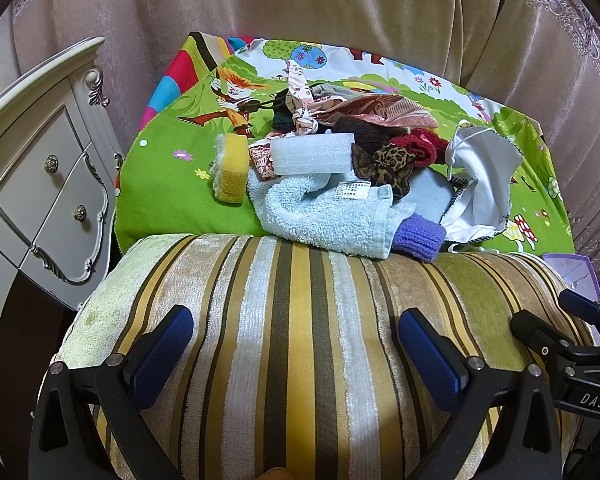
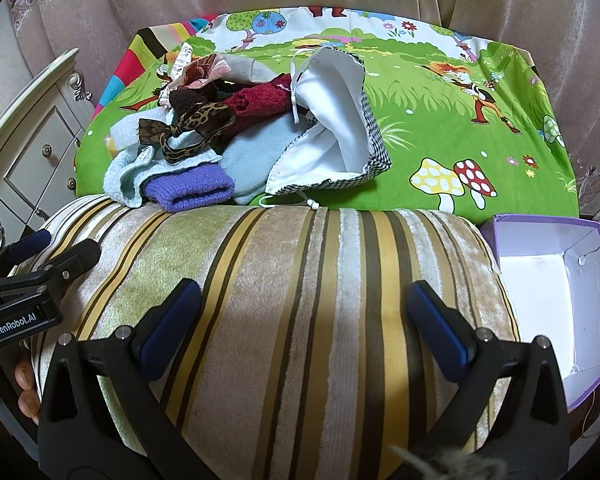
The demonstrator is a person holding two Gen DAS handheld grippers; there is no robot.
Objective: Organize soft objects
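Observation:
A heap of soft things lies on the green cartoon sheet beyond a striped bolster: a light blue towel, a purple knit piece, a yellow sponge, a white foam block, a leopard bow, a dark red cloth and a white drawstring bag. From the right wrist the same towel, purple knit, bow and bag show. My left gripper and right gripper hang open over the bolster, both holding nothing.
A purple box with a white inside stands open at the bolster's right end. A white carved drawer cabinet stands to the left. Beige curtains hang behind the sheet. The sheet's right half lies bare.

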